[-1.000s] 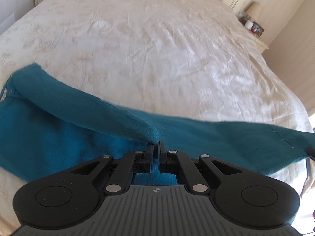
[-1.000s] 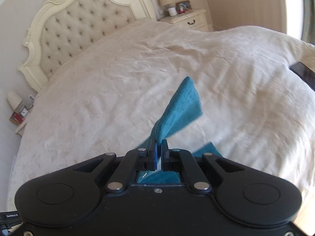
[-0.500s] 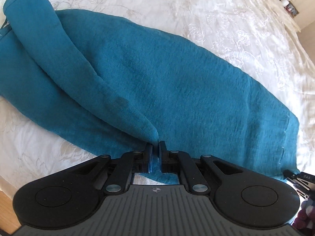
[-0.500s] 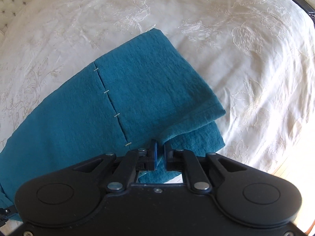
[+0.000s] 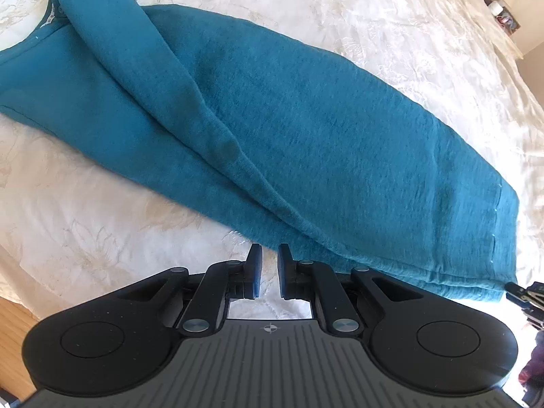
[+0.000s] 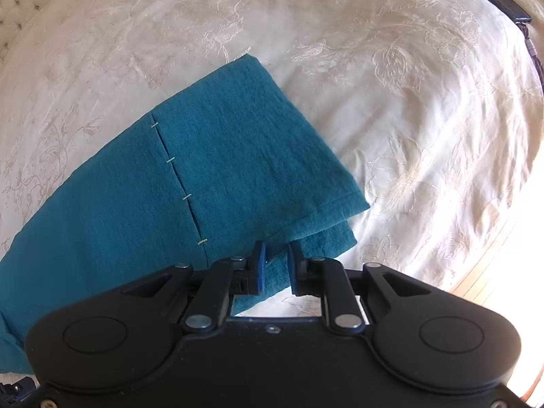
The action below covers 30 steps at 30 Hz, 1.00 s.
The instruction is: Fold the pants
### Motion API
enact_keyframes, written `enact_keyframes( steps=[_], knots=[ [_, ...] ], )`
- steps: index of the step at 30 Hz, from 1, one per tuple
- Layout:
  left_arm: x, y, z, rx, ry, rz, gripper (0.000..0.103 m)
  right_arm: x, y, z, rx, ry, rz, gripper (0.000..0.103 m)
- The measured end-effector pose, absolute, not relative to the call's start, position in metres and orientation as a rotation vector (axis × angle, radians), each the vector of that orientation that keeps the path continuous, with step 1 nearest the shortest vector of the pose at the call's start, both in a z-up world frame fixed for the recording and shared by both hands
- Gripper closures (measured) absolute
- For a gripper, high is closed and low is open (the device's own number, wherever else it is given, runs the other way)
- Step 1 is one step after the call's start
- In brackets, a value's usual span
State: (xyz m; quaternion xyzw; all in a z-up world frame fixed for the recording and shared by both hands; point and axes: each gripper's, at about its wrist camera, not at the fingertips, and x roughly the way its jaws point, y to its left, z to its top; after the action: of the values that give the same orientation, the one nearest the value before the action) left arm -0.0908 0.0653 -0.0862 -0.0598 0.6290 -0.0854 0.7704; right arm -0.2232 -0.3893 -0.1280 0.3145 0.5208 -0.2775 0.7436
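The teal pants (image 5: pixel 306 129) lie folded lengthwise on the cream bedspread, waistband at the upper left, leg hems at the lower right. My left gripper (image 5: pixel 269 253) is slightly open and empty, just off the near edge of the pants. In the right wrist view the stacked leg hems (image 6: pixel 244 170) lie flat, with a stitched seam across them. My right gripper (image 6: pixel 276 250) is slightly open over the near hem edge, with the cloth lying loose between the fingers.
The cream embroidered bedspread (image 6: pixel 408 102) surrounds the pants. The wooden floor (image 5: pixel 13 326) shows past the bed's near edge. A nightstand (image 5: pixel 503 17) stands at the far right. The right gripper's tip (image 5: pixel 523 294) shows at the hem corner.
Both grippers lowered the pants onto the bed, then opened and let go of the cloth. The left gripper has drawn back just off the pants' edge.
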Motion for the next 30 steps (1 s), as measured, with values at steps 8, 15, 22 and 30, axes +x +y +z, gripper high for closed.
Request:
enact_keyframes(
  steps=[8, 15, 22, 30],
  knots=[
    [-0.069, 0.124, -0.068, -0.148, 1.277, -0.069, 0.093, -0.189, -0.351, -0.090, 0.554, 1.065, -0.463, 0.077],
    [-0.010, 0.201, -0.064, -0.160, 1.221, 0.054, 0.093, -0.109, -0.242, -0.076, 0.435, 1.059, -0.136, 0.077],
    [0.068, 0.279, -0.079, -0.178, 1.224, 0.131, 0.093, -0.025, -0.099, -0.065, 0.339, 1.060, 0.142, 0.077],
    [0.134, 0.330, -0.113, -0.128, 1.273, 0.159, 0.092, 0.054, 0.025, -0.072, 0.235, 1.002, 0.374, 0.077]
  ],
)
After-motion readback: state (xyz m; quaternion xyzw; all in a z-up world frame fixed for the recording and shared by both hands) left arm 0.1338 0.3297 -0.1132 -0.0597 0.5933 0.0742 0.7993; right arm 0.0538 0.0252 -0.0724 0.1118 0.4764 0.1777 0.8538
